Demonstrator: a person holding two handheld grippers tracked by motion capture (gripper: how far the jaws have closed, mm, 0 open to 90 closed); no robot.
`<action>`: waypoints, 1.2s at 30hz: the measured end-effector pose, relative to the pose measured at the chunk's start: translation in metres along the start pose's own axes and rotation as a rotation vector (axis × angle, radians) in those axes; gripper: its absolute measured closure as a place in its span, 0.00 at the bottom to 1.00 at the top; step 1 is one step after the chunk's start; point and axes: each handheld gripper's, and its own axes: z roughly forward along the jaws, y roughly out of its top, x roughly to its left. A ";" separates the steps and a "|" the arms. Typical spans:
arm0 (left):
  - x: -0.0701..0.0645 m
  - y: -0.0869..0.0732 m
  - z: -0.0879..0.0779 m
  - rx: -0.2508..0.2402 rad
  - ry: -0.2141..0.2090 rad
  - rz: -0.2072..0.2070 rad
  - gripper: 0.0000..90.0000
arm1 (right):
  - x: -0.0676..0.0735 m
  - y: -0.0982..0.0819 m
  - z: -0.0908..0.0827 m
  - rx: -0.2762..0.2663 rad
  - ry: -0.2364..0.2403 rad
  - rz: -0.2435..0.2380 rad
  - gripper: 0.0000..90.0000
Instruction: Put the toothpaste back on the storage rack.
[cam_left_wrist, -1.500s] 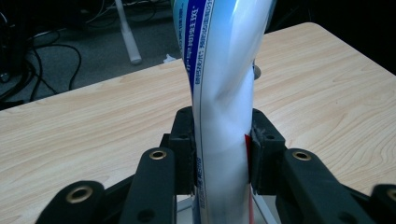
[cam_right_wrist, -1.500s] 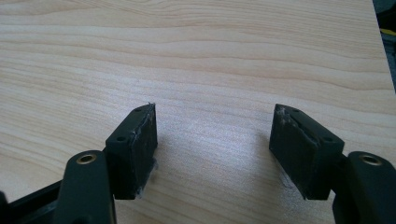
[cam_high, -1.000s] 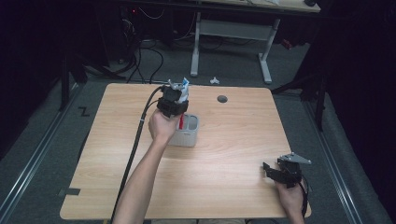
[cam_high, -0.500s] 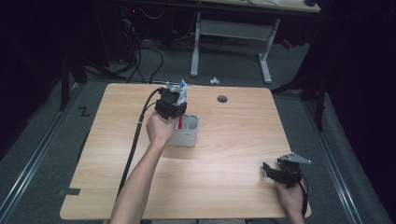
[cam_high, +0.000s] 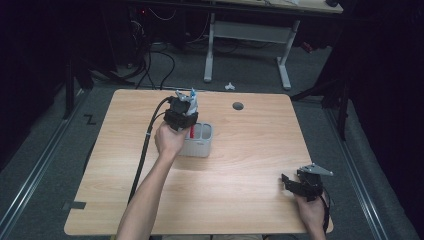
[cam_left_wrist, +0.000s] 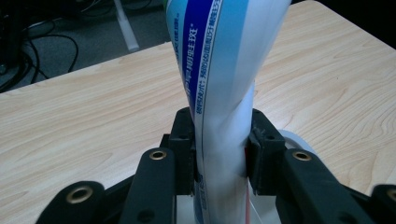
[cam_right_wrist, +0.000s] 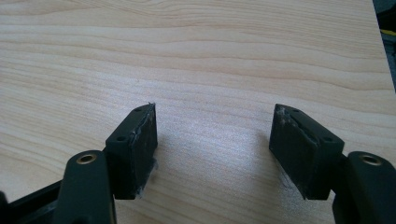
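Note:
My left gripper (cam_left_wrist: 219, 149) is shut on a white and blue toothpaste tube (cam_left_wrist: 215, 60), squeezing it between the pads. In the high view the left gripper (cam_high: 182, 112) hovers over the left end of a grey two-compartment holder (cam_high: 200, 142), with the tube's top (cam_high: 191, 97) sticking up above it. A red item (cam_high: 192, 132) stands in the holder beside the gripper. Whether the tube's lower end reaches into the holder is hidden. My right gripper (cam_right_wrist: 215, 140) is open over bare wood, near the table's front right corner (cam_high: 305, 185).
The wooden table (cam_high: 250, 150) has a round cable hole (cam_high: 238, 106) near its far edge. A black cable (cam_high: 145, 150) trails from the left gripper along the forearm. Behind the table stands a white desk frame (cam_high: 285, 60), with cables on the floor.

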 end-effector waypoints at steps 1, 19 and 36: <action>0.000 -0.002 0.000 0.002 0.001 0.000 0.75 | 0.000 0.000 0.000 -0.001 0.001 -0.001 0.36; -0.003 -0.009 0.000 0.023 0.008 0.011 0.75 | 0.000 0.000 0.000 -0.002 0.001 -0.001 0.36; -0.005 -0.019 0.002 0.038 0.007 0.017 0.75 | 0.000 0.000 0.000 -0.004 0.000 -0.002 0.36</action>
